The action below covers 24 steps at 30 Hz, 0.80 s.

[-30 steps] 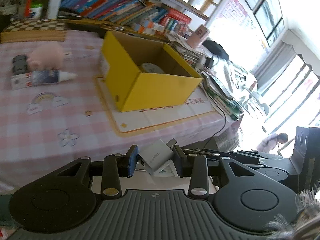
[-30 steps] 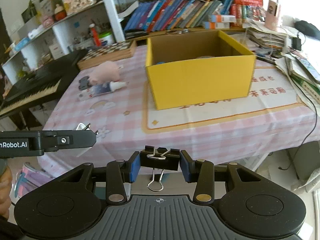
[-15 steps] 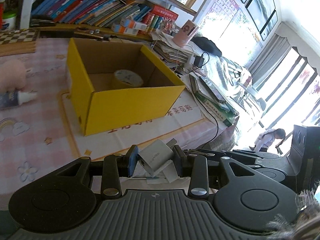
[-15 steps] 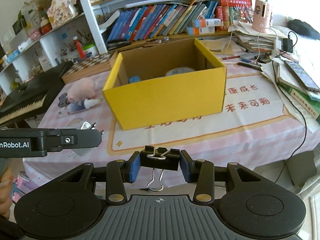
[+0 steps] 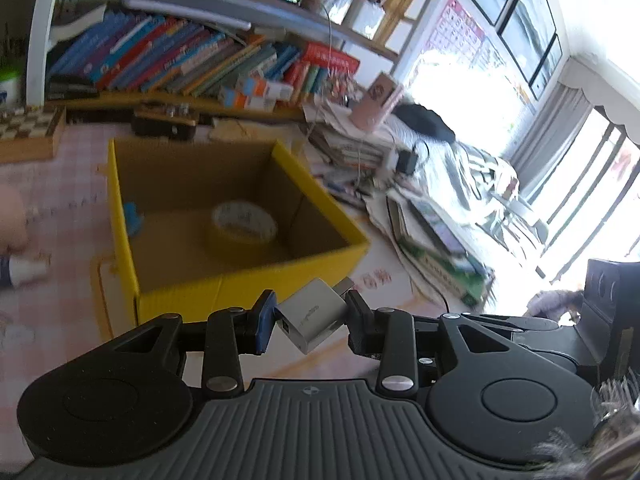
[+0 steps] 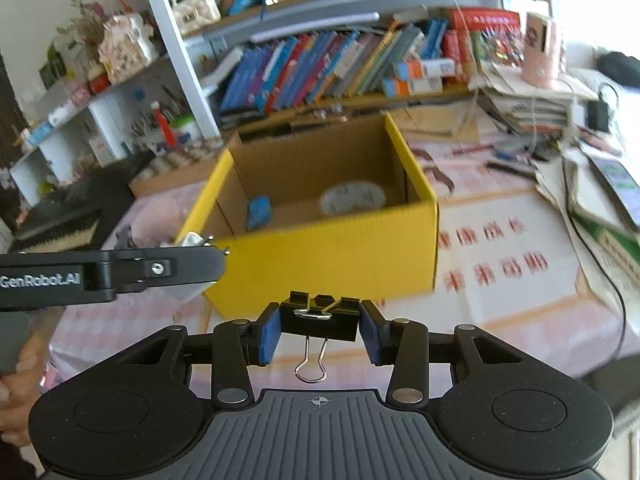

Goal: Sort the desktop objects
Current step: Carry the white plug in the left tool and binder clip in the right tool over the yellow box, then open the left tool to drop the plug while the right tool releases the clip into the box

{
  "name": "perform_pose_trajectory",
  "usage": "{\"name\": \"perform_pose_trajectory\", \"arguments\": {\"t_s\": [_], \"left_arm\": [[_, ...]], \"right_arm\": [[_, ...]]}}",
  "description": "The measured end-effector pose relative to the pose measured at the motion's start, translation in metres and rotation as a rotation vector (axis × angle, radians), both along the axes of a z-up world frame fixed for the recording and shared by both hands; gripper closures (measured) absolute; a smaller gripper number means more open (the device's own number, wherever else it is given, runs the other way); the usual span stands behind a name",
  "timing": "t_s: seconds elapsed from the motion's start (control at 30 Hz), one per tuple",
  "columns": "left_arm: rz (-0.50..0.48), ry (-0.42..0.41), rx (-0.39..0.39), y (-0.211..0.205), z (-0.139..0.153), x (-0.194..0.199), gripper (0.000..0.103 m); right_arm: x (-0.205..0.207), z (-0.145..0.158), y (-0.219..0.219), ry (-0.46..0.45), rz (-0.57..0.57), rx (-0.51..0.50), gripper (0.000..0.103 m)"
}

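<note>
My left gripper (image 5: 310, 320) is shut on a white charger plug (image 5: 314, 314), held in the air just before the near wall of the open yellow box (image 5: 244, 284). My right gripper (image 6: 319, 330) is shut on a black binder clip (image 6: 319, 318), also in front of the box (image 6: 332, 256). Inside the box lie a tape roll (image 5: 244, 222) and a small blue item (image 5: 132, 218); both also show in the right wrist view, the roll (image 6: 352, 198) and the blue item (image 6: 258, 210). The left gripper's arm (image 6: 108, 274) crosses the right wrist view at left.
The box stands on a pink checked tablecloth (image 6: 520, 320) over a printed mat (image 6: 492, 268). A pink toy (image 5: 10, 220) and a tube (image 5: 24, 270) lie left of the box. Book and paper piles (image 6: 532, 108) crowd the right. Bookshelves (image 6: 340, 60) stand behind.
Both grippers have moved forward and up toward the yellow box, which now looks larger and shows more of its inside. Both still hold their objects.
</note>
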State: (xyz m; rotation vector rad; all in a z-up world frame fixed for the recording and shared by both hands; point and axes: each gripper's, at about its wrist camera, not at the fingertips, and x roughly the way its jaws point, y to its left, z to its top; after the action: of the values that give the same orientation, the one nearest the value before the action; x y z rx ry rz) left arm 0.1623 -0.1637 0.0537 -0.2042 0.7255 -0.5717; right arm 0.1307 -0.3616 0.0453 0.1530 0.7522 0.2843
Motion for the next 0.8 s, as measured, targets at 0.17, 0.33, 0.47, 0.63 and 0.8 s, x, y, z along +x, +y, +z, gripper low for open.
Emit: {"name": "perform_pose_trajectory", "arguments": {"t_s": [0.17, 0.33, 0.47, 0.63, 0.8], "left_arm": [[0.016, -0.061, 0.028, -0.015, 0.012, 0.015, 0.068], [0.025, -0.105, 0.066, -0.025, 0.017, 0.032, 0.068], [0.060, -0.106, 0.086, -0.024, 0.015, 0.050, 0.068], [0.092, -0.081, 0.154, -0.023, 0.000, 0.082, 0.068], [0.074, -0.063, 0.250, -0.028, -0.017, 0.112, 0.068]], "right_arm": [[0.026, 0.013, -0.001, -0.065, 0.064, -0.008, 0.061], [0.050, 0.016, 0.002, -0.118, 0.122, -0.047, 0.061], [0.070, 0.012, 0.003, -0.127, 0.160, -0.071, 0.061], [0.097, 0.002, 0.015, -0.131, 0.261, -0.157, 0.061], [0.129, -0.014, 0.030, -0.147, 0.345, -0.244, 0.061]]}}
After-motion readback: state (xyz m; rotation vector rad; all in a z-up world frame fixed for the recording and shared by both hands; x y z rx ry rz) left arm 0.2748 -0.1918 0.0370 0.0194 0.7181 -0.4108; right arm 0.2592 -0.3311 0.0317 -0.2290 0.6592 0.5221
